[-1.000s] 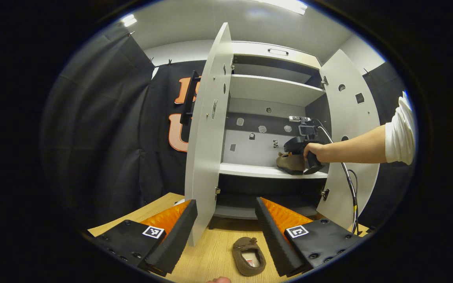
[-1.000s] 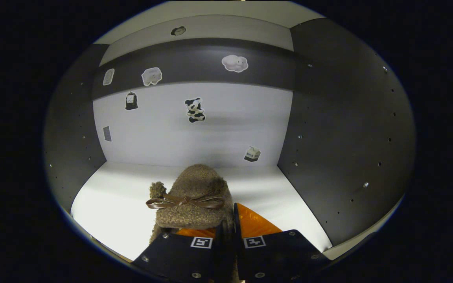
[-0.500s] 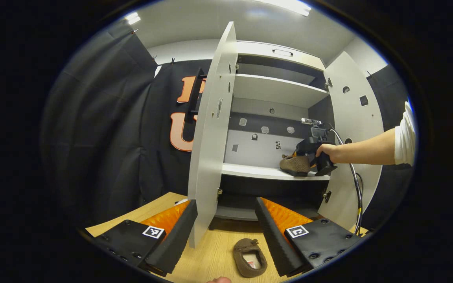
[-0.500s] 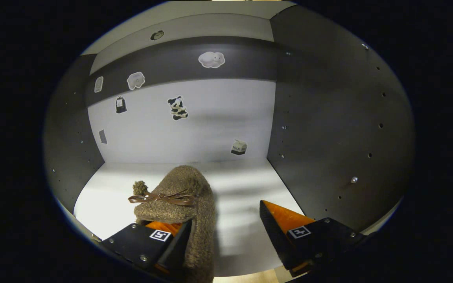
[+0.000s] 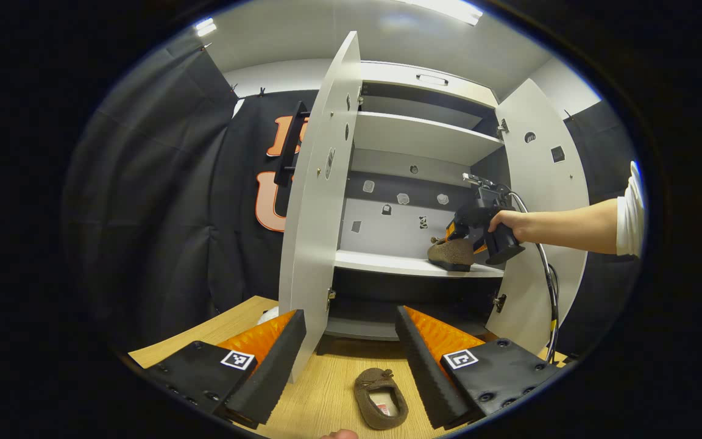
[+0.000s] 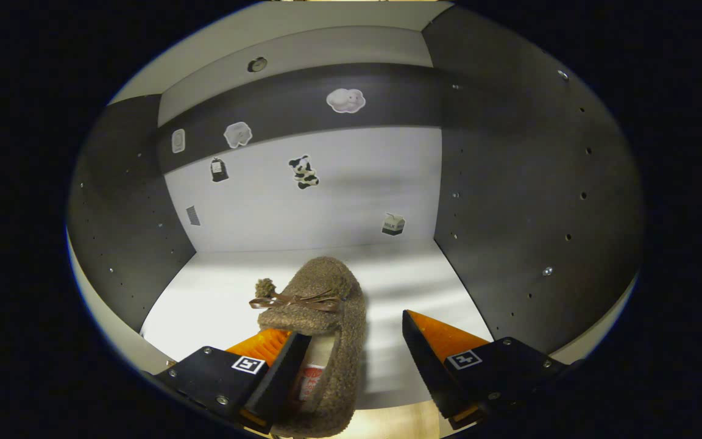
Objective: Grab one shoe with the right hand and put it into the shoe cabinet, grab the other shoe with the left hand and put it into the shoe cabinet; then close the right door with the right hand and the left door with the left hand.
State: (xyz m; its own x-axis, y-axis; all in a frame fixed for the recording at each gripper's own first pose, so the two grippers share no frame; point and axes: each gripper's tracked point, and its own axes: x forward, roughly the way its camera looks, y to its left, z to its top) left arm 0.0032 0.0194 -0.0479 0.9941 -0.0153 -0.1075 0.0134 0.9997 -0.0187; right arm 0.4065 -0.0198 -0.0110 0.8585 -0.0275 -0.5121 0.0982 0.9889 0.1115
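With one shoe (image 6: 320,317) lying on the cabinet shelf (image 6: 217,299), the second waits on the counter (image 5: 320,396).

At lower centre of the right gripper view, the right gripper (image 6: 351,366) stands with fingers wide; the shelved shoe lies between them, unpinched. Low in the left gripper view, the left gripper (image 5: 351,360) is also spread wide above the other shoe (image 5: 380,399). It looks fuzzy, soft and light, likely to squash; pinching the side wall by the opening seems safest.

I see one fuzzy brown slipper (image 6: 320,329) flat at the cabinet shelf's (image 6: 217,299) front edge, its twin (image 5: 379,397) on the wooden floor (image 5: 320,402).
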